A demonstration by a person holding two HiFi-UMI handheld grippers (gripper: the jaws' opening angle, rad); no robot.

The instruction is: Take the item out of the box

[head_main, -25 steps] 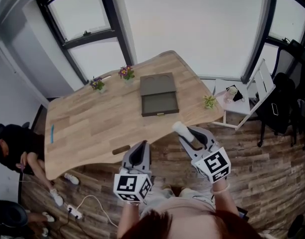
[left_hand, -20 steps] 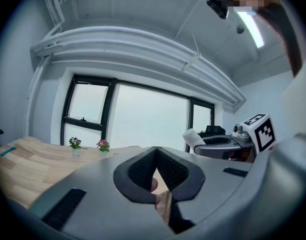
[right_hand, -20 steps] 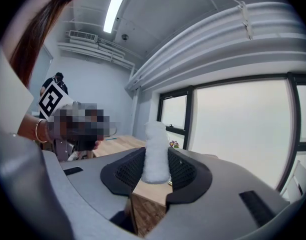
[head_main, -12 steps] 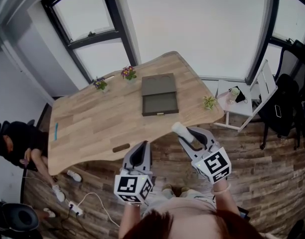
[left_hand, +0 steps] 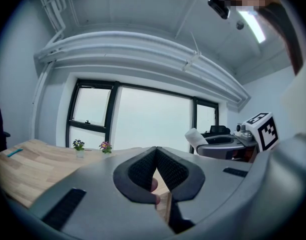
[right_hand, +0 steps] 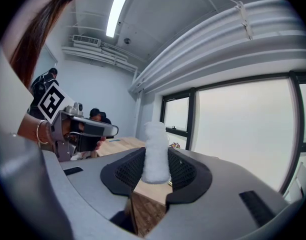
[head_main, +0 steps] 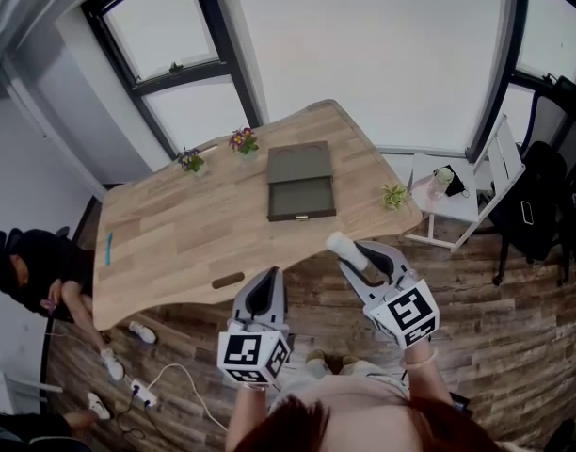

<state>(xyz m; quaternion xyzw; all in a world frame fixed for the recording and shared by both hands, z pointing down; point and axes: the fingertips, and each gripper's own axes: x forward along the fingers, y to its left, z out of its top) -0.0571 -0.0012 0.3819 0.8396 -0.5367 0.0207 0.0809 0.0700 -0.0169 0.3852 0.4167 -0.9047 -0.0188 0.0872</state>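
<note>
A dark flat box (head_main: 301,199) lies open on the wooden table (head_main: 175,243), its lid (head_main: 298,161) folded back toward the windows. My right gripper (head_main: 356,257) hangs over the floor in front of the table's near edge, shut on a white fuzzy cylinder (head_main: 343,247). In the right gripper view the white cylinder (right_hand: 155,139) stands upright between the black pads (right_hand: 183,171) of the right gripper (right_hand: 156,159). To its left my left gripper (head_main: 262,290) is level with it, and the left gripper (left_hand: 156,151) has its tips together with nothing held.
Two small flower pots (head_main: 189,161) (head_main: 241,141) stand at the table's far edge and a green plant (head_main: 395,196) at its right corner. A blue pen (head_main: 108,249) lies at the left. A white stand (head_main: 457,196) is at the right. A person (head_main: 34,271) sits on the floor at the left.
Both grippers stay in nearly the same place before the table, the white cylinder still in the right jaws. The person on the floor has shifted a little.
</note>
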